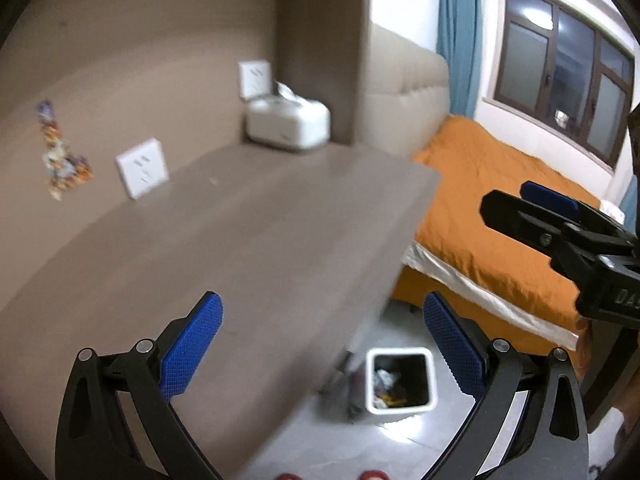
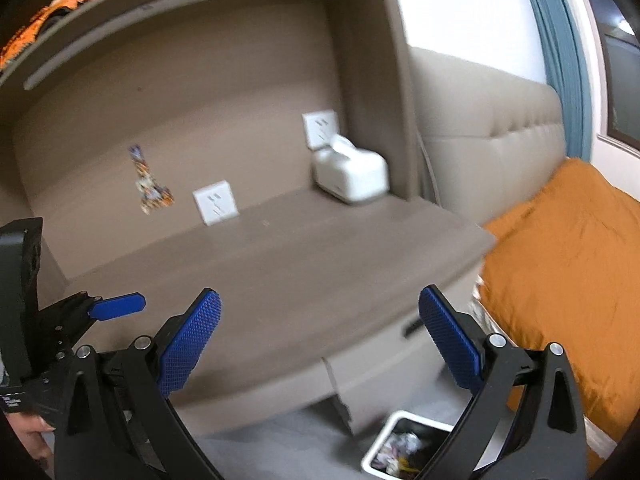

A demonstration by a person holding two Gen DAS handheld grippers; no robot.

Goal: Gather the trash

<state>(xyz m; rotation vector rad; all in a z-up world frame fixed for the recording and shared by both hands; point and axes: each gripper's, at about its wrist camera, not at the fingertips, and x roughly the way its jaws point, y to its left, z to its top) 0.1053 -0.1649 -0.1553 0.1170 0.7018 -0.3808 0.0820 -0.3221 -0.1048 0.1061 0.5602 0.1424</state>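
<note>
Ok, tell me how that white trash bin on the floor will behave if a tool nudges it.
The white trash bin looks like thin plastic holding only a few scraps, so probably light and apt to slide on the smooth tile floor. Its square, upright shape suggests it won't roll; a high push might tip it.

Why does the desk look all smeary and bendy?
Left wrist view: the desk and tissue box are smeared by motion blur, while the left claw stays sharp. Right wrist view: the same blur on the desk, and the fisheye lens bends the shelf into a curve.
</note>
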